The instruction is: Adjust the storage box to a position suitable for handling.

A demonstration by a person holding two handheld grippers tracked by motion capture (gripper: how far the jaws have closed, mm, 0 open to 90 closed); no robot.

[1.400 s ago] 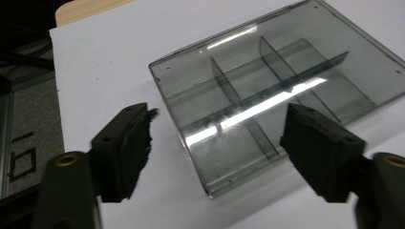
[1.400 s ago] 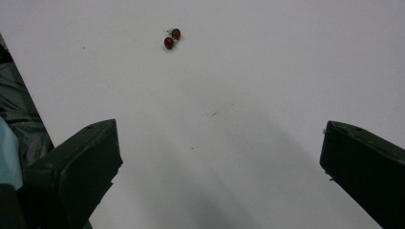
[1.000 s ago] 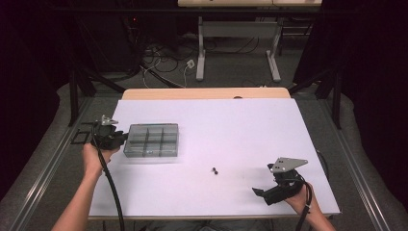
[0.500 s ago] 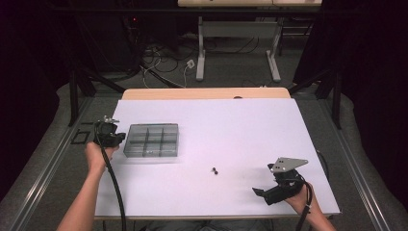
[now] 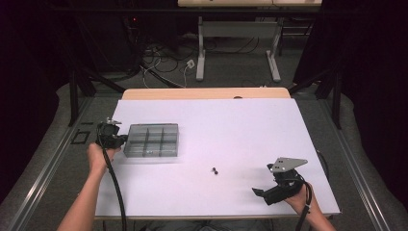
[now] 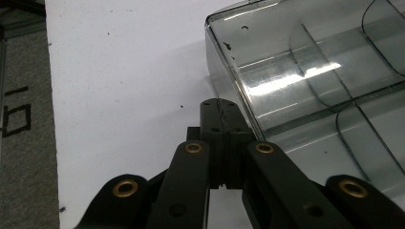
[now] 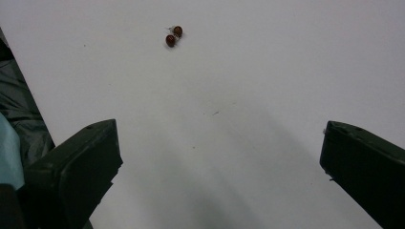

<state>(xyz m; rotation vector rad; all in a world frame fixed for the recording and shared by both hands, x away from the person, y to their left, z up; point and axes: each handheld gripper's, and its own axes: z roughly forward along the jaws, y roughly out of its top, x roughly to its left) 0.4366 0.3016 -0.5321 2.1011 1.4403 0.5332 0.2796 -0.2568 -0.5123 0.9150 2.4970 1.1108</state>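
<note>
We see the left gripper [image 5: 119, 139] with its jaws just closed together, nothing between them, tips touching the near wall of the clear divided box [image 5: 152, 140]. Further right, two small dark beads [image 5: 215, 170] lie ahead of the right gripper [image 5: 263, 193], whose jaws stand wide apart.

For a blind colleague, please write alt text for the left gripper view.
The black left tongs, jaws shut together, rest at the left wall of a clear smoky plastic compartment box, near its corner. The box sits on a white table, and grey floor shows along the left edge.
</note>
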